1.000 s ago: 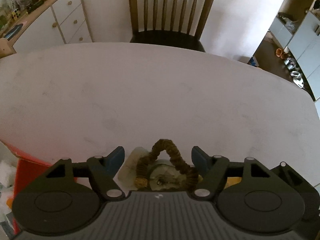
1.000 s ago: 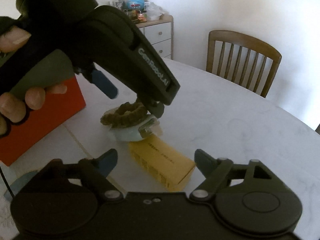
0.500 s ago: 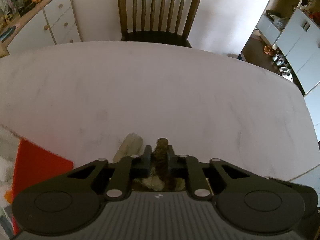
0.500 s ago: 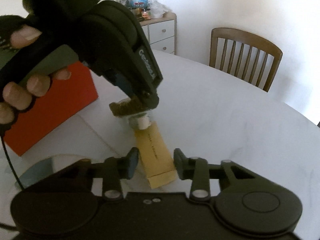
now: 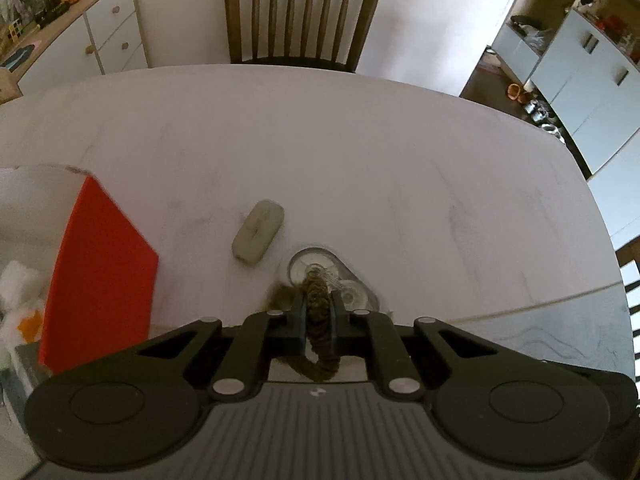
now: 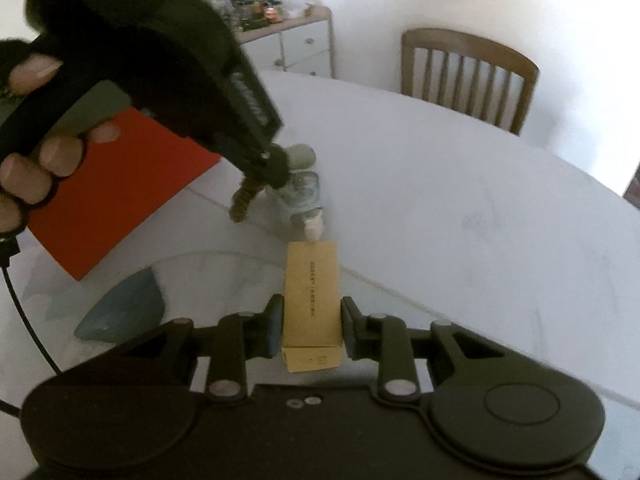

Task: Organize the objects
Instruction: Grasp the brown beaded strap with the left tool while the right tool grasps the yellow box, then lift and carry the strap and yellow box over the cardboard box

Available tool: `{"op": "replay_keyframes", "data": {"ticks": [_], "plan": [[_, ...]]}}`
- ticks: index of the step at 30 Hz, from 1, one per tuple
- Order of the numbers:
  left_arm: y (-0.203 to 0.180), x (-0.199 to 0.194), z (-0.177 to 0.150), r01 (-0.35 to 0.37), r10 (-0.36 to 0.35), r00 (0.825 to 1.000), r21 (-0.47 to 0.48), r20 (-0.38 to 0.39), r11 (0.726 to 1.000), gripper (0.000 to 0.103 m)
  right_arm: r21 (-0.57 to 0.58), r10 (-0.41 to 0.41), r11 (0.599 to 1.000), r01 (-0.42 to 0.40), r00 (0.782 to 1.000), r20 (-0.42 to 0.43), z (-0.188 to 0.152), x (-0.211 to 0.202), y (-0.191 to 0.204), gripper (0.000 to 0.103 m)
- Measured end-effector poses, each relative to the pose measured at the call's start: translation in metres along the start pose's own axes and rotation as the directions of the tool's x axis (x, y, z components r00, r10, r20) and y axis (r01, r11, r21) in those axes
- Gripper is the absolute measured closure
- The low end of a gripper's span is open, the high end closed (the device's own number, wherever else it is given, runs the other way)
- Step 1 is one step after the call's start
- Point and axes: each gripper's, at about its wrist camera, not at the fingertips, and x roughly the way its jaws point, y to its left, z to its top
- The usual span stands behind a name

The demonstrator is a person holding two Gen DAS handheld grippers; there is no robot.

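The left tool (image 5: 319,312) is clamped tight on a brown scrunchie (image 5: 318,320), the fuzzy band squeezed into a narrow strip between its blue pads, with a loop of it bulging out behind them. In the right wrist view the same band hangs from the tip of that tool, lifted a little off the bench (image 5: 360,152), and a person's hand (image 6: 36,168) grips the tool's handle.

Just under and beyond the scrunchie lies a clear plastic packet (image 5: 320,270) flat on the white marble bench, a small pale piece sticking out of its near end. Just beside it, towards the left, is a grey-green oblong pad (image 5: 258,236), lying apart from the packet. A red box (image 5: 100,280) stands at the left edge of the bench, well clear of both.

The right tool (image 6: 311,326) has a long tan cardboard box (image 6: 312,300) between its pads; the jaws are closing, and both pads sit against the box's sides. The box points away towards the packet, its far end almost touching the pale piece. To the left of the box, near the near edge of the bench, lies a blue-grey wedge-shaped thing (image 6: 124,308), blurred.

A wooden chair (image 5: 302,16) stands at the far edge, and a white drawer cabinet (image 5: 80,40) sits beyond the far left corner.
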Motion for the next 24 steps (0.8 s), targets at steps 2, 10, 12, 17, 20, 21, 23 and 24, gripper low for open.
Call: {"op": "replay_keyframes", "data": {"ticks": [2,10,12,17,20,21,23,24], "plan": [[0.0,-0.005,-0.008,0.014,-0.014,1.0,0.002,0.004,1.0,0.093,0.032,-0.01,0.999,0.01,1.0,-0.005,-0.005,-0.007,0.0,0.076],[0.004,-0.026,-0.039,0.075,-0.075,0.997,0.006,0.002,0.997,0.093,0.154,-0.03,0.988,0.029,1.0,0.003,-0.021,-0.037,0.005,0.076],[0.006,-0.034,-0.046,0.087,-0.087,0.996,0.009,0.001,0.996,0.093,0.175,-0.031,0.984,0.028,0.999,0.013,-0.023,-0.048,0.009,0.076],[0.009,-0.058,-0.06,0.115,-0.115,0.993,0.029,0.021,0.993,0.093,0.208,-0.029,0.978,0.019,0.999,0.045,-0.024,-0.076,0.023,0.076],[0.013,-0.074,-0.068,0.123,-0.124,0.991,0.038,0.042,0.992,0.093,0.209,-0.031,0.978,0.017,0.997,0.065,-0.019,-0.089,0.031,0.076],[0.016,-0.08,-0.07,0.127,-0.129,0.99,0.04,0.05,0.991,0.093,0.211,-0.034,0.977,0.018,0.997,0.072,-0.019,-0.093,0.035,0.076],[0.022,-0.092,-0.075,0.141,-0.143,0.988,0.042,0.065,0.989,0.093,0.212,-0.035,0.977,0.016,0.996,0.086,-0.016,-0.102,0.042,0.076],[0.026,-0.099,-0.077,0.144,-0.147,0.986,0.044,0.075,0.989,0.093,0.213,-0.039,0.977,0.018,0.995,0.095,-0.013,-0.107,0.046,0.076]]}}
